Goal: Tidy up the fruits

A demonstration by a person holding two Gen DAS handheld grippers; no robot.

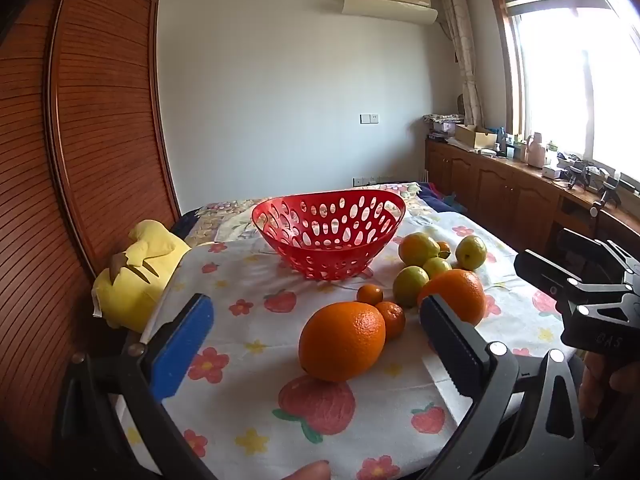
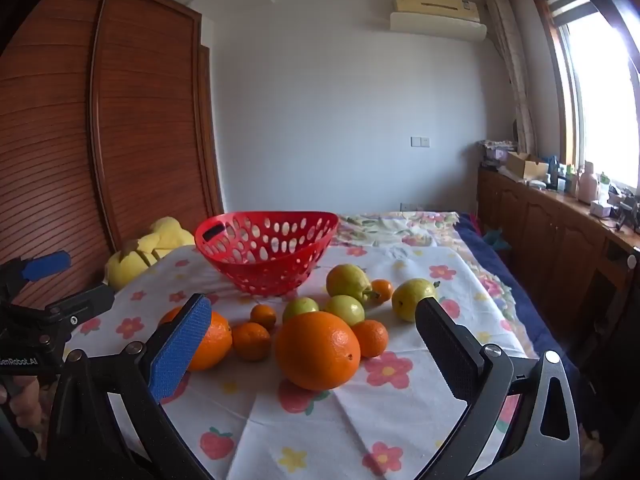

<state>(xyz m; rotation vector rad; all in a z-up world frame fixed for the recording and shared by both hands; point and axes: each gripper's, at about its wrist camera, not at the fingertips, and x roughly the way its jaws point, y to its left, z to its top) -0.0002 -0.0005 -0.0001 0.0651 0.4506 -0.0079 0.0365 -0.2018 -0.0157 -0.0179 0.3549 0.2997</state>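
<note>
Orange fruit (image 1: 342,341) lies between the left gripper (image 1: 316,330)'s spread fingers — right gripper (image 2: 314,330) likewise spread, unladen.

My left gripper (image 1: 316,344) is a black frame with silver round screws; one finger wears a blue ribbed pad (image 1: 182,350), the other a black ribbed one. My right gripper (image 2: 314,346) is built the same, its blue pad (image 2: 180,350) finely textured. Seen from the right wrist, white lettering reads "enRobot.AI" on the left unit's body. Bare skin of my fingers (image 2: 24,406) shows beneath it.
</note>
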